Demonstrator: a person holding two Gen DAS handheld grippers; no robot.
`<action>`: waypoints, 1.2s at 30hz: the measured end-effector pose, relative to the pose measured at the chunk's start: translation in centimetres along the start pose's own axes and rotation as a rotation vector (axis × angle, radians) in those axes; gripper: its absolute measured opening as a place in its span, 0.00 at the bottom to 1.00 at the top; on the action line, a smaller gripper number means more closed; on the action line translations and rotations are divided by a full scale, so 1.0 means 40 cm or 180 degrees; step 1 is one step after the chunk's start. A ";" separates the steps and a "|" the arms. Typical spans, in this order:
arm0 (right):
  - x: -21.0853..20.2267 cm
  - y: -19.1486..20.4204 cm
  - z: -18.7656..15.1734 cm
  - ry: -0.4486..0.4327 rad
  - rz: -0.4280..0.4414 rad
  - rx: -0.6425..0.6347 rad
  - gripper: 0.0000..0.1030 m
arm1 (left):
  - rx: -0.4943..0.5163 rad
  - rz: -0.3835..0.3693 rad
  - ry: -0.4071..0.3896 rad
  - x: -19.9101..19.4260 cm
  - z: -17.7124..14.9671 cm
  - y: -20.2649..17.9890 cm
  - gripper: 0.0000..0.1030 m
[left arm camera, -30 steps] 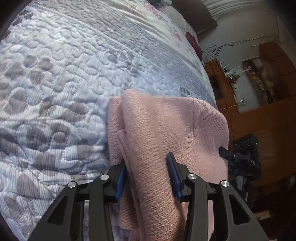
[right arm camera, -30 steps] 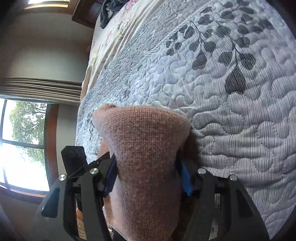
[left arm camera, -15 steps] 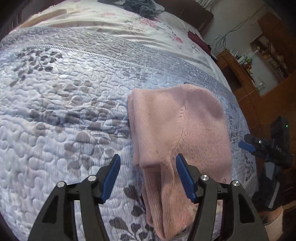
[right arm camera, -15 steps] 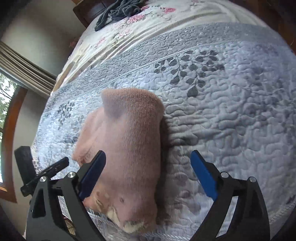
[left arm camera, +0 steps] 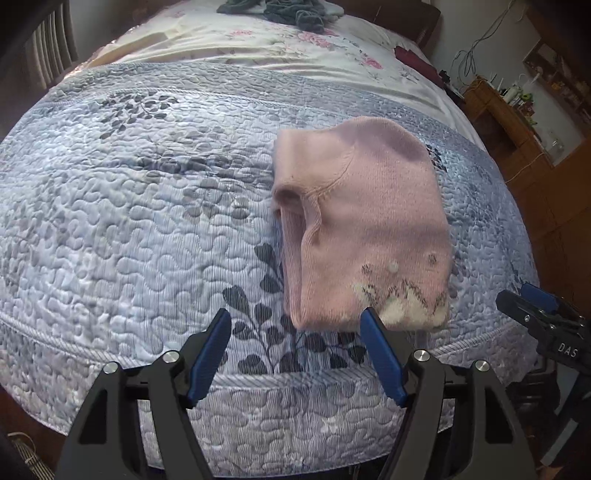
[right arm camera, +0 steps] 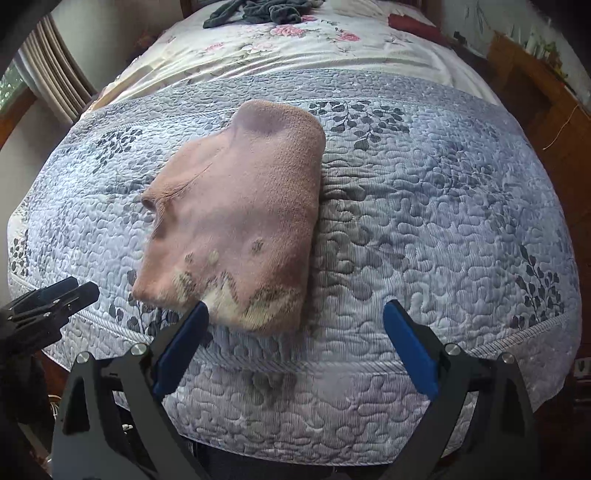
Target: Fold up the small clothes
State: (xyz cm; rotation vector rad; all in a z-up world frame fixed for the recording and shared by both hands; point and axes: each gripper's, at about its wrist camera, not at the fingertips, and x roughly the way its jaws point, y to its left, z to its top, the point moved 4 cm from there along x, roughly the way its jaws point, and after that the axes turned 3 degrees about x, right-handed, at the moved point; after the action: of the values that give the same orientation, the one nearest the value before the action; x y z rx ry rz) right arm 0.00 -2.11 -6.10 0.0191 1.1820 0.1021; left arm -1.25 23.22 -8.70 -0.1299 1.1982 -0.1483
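A small pink knitted sweater lies folded into a compact bundle on the blue-grey quilted bedspread, its white patterned hem toward the bed's near edge. My left gripper is open, held back just short of the hem, nothing between its blue pads. The right wrist view shows the same sweater ahead and to the left. My right gripper is wide open, with only its left pad near the hem. Each gripper shows at the edge of the other's view.
Beyond the quilt lies a floral sheet with a heap of dark clothes at the bed's far end. A dark red item rests far right. Wooden furniture stands to the right, a curtained window to the left.
Both grippers let go of the pink sweater, opened and drew back toward the bed's near edge. The sweater now lies folded on the quilt.
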 end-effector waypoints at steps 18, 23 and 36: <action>-0.170 0.073 -0.089 -0.0387 -0.0020 -0.0123 0.97 | 0.0266 0.0322 -0.0232 -0.154 -0.090 -0.055 0.75; -0.196 0.070 -0.097 -0.0455 0.0081 -0.0069 0.97 | 0.0319 0.0372 -0.0280 -0.171 -0.094 -0.068 0.75; -0.202 0.067 -0.116 -0.0450 -0.0003 -0.0048 0.97 | 0.0353 0.0390 -0.0249 -0.170 -0.104 -0.082 0.75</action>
State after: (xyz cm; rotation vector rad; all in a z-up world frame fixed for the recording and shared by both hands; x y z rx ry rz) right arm -7.52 -0.33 -0.21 0.0121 1.0401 0.1070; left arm -7.72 21.16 -3.39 0.0347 1.1141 -0.1012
